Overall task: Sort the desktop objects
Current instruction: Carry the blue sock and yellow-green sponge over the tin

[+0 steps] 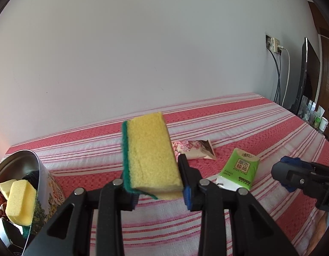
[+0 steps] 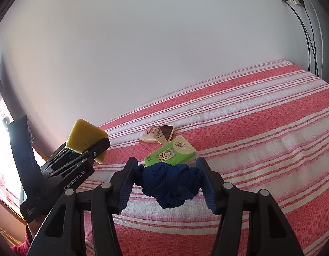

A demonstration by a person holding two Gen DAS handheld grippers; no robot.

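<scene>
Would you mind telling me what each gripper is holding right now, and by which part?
The left gripper clamps the yellow-and-green sponge by its lower end; the right gripper squeezes the bunched blue cloth across its middle.

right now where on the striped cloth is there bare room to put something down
Bare stretches: the far cloth between the wall and the snack packet, and the near strip below the left tool. Crowded: the middle, where the snack packet and green tissue pack lie close together, and the left edge by the tin already holding sponges.
</scene>
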